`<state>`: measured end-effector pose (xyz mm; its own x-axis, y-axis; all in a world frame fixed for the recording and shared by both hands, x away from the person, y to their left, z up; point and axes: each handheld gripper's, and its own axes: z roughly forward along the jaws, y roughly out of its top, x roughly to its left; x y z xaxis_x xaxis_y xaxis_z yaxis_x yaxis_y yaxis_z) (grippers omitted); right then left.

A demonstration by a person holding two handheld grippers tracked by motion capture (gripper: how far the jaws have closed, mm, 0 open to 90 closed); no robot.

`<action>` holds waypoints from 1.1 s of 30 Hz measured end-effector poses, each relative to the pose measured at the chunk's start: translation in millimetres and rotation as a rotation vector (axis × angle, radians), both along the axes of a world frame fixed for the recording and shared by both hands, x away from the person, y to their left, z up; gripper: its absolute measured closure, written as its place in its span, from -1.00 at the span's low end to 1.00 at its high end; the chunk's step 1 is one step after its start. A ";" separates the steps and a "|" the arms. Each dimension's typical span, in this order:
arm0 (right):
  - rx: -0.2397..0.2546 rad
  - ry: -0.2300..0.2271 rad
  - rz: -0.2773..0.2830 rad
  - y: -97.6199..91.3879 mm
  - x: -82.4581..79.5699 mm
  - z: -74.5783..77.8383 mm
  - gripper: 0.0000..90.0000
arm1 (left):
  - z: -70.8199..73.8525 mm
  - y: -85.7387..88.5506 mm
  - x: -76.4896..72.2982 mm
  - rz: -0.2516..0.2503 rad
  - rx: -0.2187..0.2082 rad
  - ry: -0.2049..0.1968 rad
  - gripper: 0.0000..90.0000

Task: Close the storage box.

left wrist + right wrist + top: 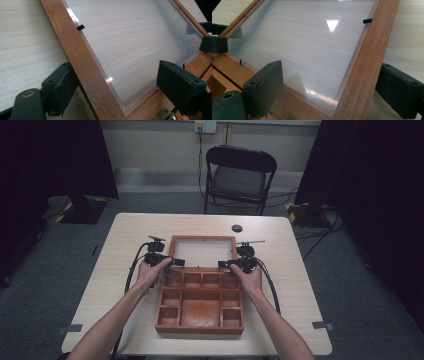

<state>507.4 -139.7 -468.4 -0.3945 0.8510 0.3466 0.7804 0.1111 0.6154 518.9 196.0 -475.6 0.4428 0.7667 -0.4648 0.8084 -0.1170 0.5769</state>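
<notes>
Open on the pale wooden desk (pixel 295 285): a reddish-brown wooden box (pixel 200 306) with many small compartments, its hinged lid (pixel 203 251), a wooden frame round a clear pane, laid back flat beyond it. Left gripper (pixel 172 262) at the lid's left rail, close to the hinge edge; right gripper (pixel 225 264) mirrored at the right rail. A hand behind each one, forearms entering from the near edge of the desk.

From the left gripper view: jaws apart, straddling the wooden rail (pixel 85 62) of the frame, one jaw outside on the desk side and just touching or nearly touching the wood, the other well inside over the clear pane (pixel 130 42); not clamped. A small brass hinge (pixel 165 113) just beside the inner jaw. A small black tab (pixel 80 27) farther ahead on the rail's inner edge.

From the right gripper view: same stance, jaws (pixel 329 87) spread to either side of the opposite rail (pixel 367 62), outer jaw close against the wood, inner jaw over the pane (pixel 299 42); whether pressing, cannot tell. The other gripper's jaw tips visible across the pane.

Beyond the desk, well ahead of both grippers: a black folding chair (pixel 240 175) on grey carpet.
</notes>
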 end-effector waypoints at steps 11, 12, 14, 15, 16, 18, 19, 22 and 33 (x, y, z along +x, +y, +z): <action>-0.004 -0.061 -0.031 -4.3 -3.6 11.3 -0.46 | 10.1 4.4 -4.5 0.028 0.004 -0.085 -0.32; 0.000 -0.063 -0.035 -4.1 -3.9 12.0 -0.46 | 10.9 4.8 -4.6 0.031 0.007 -0.092 -0.30; -0.003 -0.072 -0.040 -3.9 -4.7 13.8 -0.44 | 13.0 5.9 -5.1 0.028 0.013 -0.102 -0.25; -0.001 -0.069 -0.045 -4.0 -5.1 15.1 -0.42 | 14.0 6.6 -5.2 0.026 0.010 -0.110 -0.23; 0.004 -0.075 -0.044 -4.6 -5.2 16.5 -0.42 | 15.2 7.7 -5.3 0.025 0.009 -0.117 -0.20; -0.002 -0.083 -0.044 -5.3 -5.8 19.6 -0.37 | 18.0 9.4 -5.8 0.017 0.014 -0.127 -0.14; -0.001 -0.084 -0.049 -5.5 -6.5 21.0 -0.34 | 19.4 9.6 -6.2 0.015 0.017 -0.132 -0.12; 0.007 -0.103 -0.047 -7.0 -8.0 24.0 -0.31 | 24.0 10.0 -7.7 0.013 0.029 -0.145 -0.07; 0.054 -0.137 -0.056 -13.1 -17.1 38.5 -0.20 | 38.3 14.6 -16.5 0.011 0.011 -0.200 0.12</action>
<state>490.3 -152.8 -429.9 -0.3940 0.8544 0.3386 0.6926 0.0338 0.7205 502.4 210.6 -437.3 0.5168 0.7766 -0.3604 0.6792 -0.1157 0.7248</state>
